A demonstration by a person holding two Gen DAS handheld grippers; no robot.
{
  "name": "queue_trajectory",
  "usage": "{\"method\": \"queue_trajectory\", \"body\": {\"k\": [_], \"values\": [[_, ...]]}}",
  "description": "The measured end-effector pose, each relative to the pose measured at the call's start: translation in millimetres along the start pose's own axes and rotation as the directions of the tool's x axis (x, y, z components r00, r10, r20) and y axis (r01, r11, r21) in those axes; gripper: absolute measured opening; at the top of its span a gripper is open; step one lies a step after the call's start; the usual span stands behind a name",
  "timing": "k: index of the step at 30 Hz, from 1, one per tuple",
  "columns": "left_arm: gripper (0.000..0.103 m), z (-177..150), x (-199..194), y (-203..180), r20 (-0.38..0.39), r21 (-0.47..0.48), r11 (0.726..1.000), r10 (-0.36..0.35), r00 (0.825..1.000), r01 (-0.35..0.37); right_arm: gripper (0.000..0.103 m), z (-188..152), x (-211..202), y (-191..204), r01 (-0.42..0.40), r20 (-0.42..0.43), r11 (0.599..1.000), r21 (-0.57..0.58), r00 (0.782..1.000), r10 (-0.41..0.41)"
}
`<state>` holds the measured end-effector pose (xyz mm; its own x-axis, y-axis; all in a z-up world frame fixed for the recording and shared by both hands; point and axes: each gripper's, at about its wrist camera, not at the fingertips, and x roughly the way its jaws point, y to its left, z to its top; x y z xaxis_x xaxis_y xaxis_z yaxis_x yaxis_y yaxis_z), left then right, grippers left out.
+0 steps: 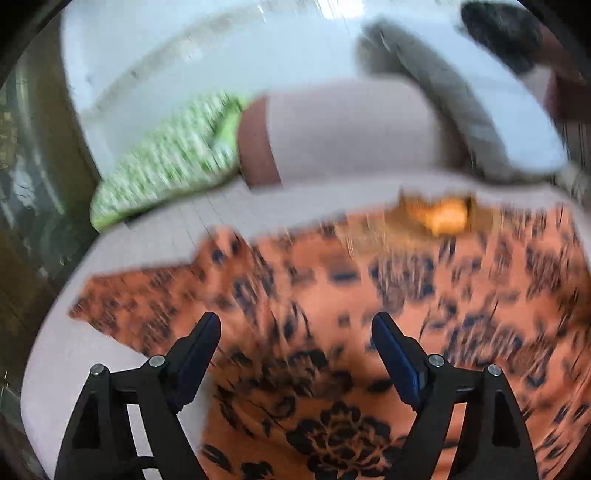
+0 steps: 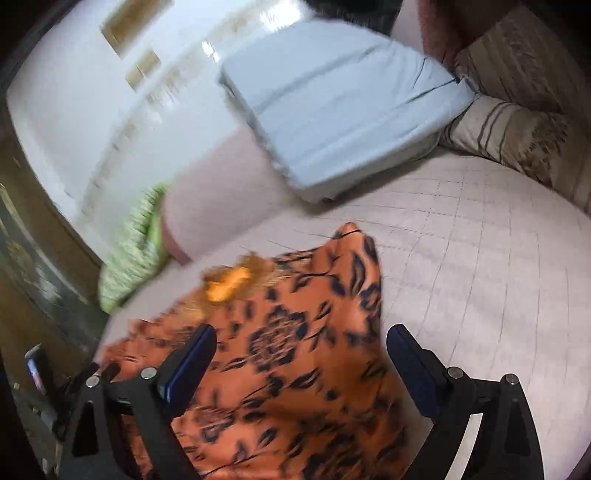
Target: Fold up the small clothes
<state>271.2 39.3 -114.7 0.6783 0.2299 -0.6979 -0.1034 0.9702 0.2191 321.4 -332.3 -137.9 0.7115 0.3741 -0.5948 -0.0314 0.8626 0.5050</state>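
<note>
My left claw stood wide apart, its blue-padded fingers holding nothing, poised over the orange garment with the dark floral print. I could not tell whether the tips touched the cloth. My right claw was spread just as wide and also empty, with its left finger over the garment and its right finger over bare bedsheet.

The garment lay spread on the bed, on a pale pink sheet marked with a faint grid. A brighter yellow-orange patch sat near its far edge. Beyond it, toward the far side of the bed, lay a green-and-white patterned cloth just beside a pale pink pillow with a darker brown-pink end. A light blue folded pad rested behind the pillow. Past the bed was a white wall, and dark furniture rose at the left edge of both views.

The right wrist view showed a raised corner of the garment pointing toward the far side, a wide stretch of bare sheet to the right of it, and striped beige cushions at the bed's far right corner. It also caught a small dark device with a lit screen low on the left. The left wrist view was heavily blurred; it showed the garment filling the near part of the bed and a dark rounded shape at the top right.
</note>
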Motion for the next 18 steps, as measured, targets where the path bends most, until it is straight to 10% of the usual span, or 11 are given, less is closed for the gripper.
{"method": "queue_trajectory", "body": {"k": [3, 5, 8, 12, 18], "values": [[0.085, -11.6, 38.5, 9.1, -0.144, -0.056, 0.998, -0.047, 0.988, 0.039, 0.087, 21.5, 54.1, -25.8, 0.061, -0.158, 0.995, 0.075, 0.986, -0.048], [0.085, -7.5, 39.8, 21.9, -0.149, -0.128, 0.988, -0.108, 0.983, 0.089, 0.012, 23.0, 83.9, -36.4, 0.075, -0.274, 0.992, 0.105, 0.961, -0.044], [0.086, -7.9, 49.0, 31.7, -0.172, -0.163, 0.981, -0.136, 0.976, 0.108, 0.011, 34.0, 63.6, -5.8, 0.097, -0.198, 0.993, -0.062, 0.974, -0.108], [0.086, -6.9, 50.6, 26.0, -0.161, -0.105, 0.990, -0.105, 0.981, 0.089, 0.013, 27.8, 80.9, -48.5, 0.190, -0.243, 0.979, 0.076, 0.956, -0.166], [0.086, -8.4, 43.1, 17.7, -0.155, -0.098, 0.992, -0.091, 0.984, 0.076, 0.058, 32.5, 9.7, -34.8, 0.270, -0.069, 0.946, 0.179, 0.963, -0.262]]}}
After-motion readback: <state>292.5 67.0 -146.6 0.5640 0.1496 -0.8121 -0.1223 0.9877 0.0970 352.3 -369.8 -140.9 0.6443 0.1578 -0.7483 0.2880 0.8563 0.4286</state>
